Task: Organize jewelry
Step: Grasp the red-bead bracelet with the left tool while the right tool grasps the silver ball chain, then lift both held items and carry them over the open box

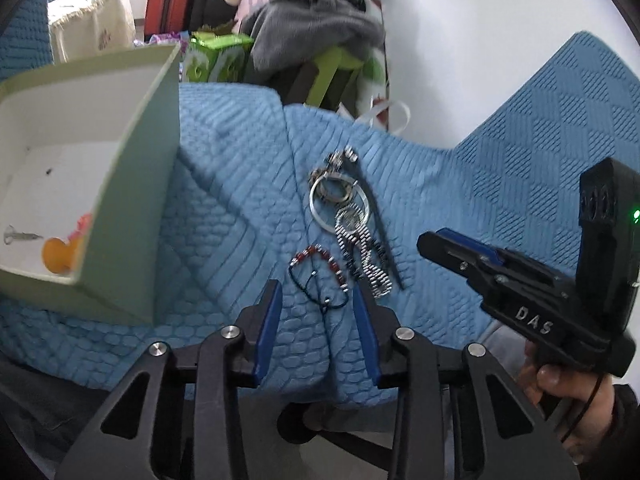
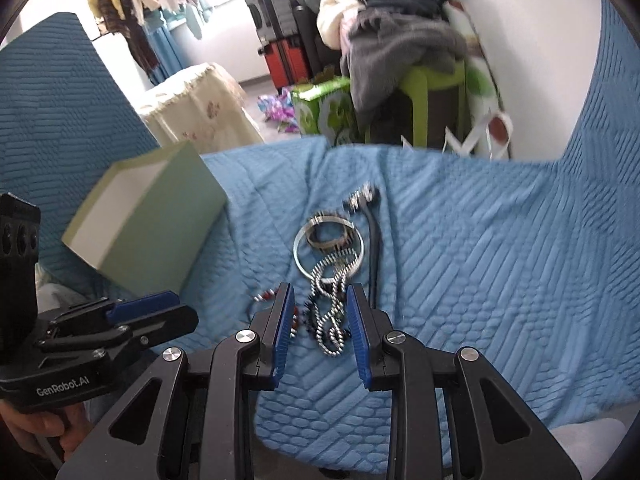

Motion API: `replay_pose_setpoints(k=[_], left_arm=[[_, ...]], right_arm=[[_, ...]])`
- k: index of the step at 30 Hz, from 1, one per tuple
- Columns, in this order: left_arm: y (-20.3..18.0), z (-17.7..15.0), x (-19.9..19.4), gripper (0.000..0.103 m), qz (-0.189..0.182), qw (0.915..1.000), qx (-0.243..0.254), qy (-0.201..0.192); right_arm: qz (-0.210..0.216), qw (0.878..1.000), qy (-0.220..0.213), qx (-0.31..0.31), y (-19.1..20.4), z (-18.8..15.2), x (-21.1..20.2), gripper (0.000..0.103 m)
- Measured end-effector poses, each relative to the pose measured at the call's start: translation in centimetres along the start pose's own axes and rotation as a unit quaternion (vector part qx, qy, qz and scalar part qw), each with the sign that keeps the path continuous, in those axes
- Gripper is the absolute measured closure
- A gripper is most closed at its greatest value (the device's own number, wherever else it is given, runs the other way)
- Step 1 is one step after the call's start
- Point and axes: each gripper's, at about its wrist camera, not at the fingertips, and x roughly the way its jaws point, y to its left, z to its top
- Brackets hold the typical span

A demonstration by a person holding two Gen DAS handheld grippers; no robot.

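Jaws apart on both your left gripper (image 1: 316,292) and right gripper (image 2: 320,300), hovering over the red-and-black beaded cord bracelet (image 1: 320,276) on the quilted blue cover (image 1: 232,200): pinch its cord centrally, lift clear, then carry to the pale green open box (image 1: 132,184).

Left gripper (image 1: 316,300) open at bottom centre, beaded bracelet (image 1: 320,272) between fingertips; green box (image 1: 132,184) left; right gripper (image 1: 444,248) at right
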Motion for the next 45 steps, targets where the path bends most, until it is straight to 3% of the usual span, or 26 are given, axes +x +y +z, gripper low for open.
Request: replay_pose_setpoints(k=[6, 8, 11, 20, 22, 23, 25, 32, 34, 39, 45], left_arm=[[0.3, 0.0, 3.2, 0.071, 0.013, 0.9996, 0.009, 0.021], [0.3, 0.2, 4.1, 0.08, 0.014, 0.9994, 0.02, 0.026], [0.2, 0.8, 5.1, 0.08, 0.021, 0.9989, 0.03, 0.028], [-0.5, 1.9, 6.6, 0.081, 0.04, 0.9961, 0.075, 0.025], [-0.7, 1.9, 6.7, 0.085, 0.041, 0.9953, 0.084, 0.025], [-0.9, 1.9, 6.9, 0.095, 0.042, 0.9945, 0.092, 0.027], [-1.3, 1.7, 7.0, 0.095, 0.05, 0.9924, 0.11, 0.026], [-0.4, 1.9, 6.7, 0.096, 0.038, 0.9958, 0.079, 0.026], [-0.1, 2.0, 6.3, 0.096, 0.033, 0.997, 0.066, 0.021], [0.1, 2.4, 5.0, 0.096, 0.016, 0.9989, 0.045, 0.003], [-0.2, 2.8, 2.7, 0.097, 0.008, 0.9989, 0.042, -0.02]], right_arm=[[0.03, 0.999, 0.025, 0.007, -0.9, -0.1, 2.6, 0.078], [0.037, 0.999, 0.033, 0.009, -0.9, -0.1, 3.4, 0.078], [0.038, 0.998, 0.045, 0.015, -1.4, 0.1, 4.6, 0.083], [0.03, 0.998, 0.052, 0.001, -1.7, 1.0, 6.6, 0.083], [0.025, 0.998, 0.059, 0.0, -1.6, 1.1, 7.2, 0.082], [0.028, 0.998, 0.059, 0.001, -1.7, 1.0, 7.4, 0.081], [0.027, 0.998, 0.059, 0.0, -1.6, 1.0, 7.3, 0.081], [0.033, 0.998, 0.059, -0.002, -1.4, 1.1, 7.4, 0.093], [0.025, 0.998, 0.054, -0.022, -0.7, 1.1, 7.1, 0.101], [0.023, 0.999, 0.038, -0.032, 0.0, 1.3, 5.9, 0.101], [0.026, 0.999, -0.016, -0.012, 0.2, 2.0, 2.4, 0.101]])
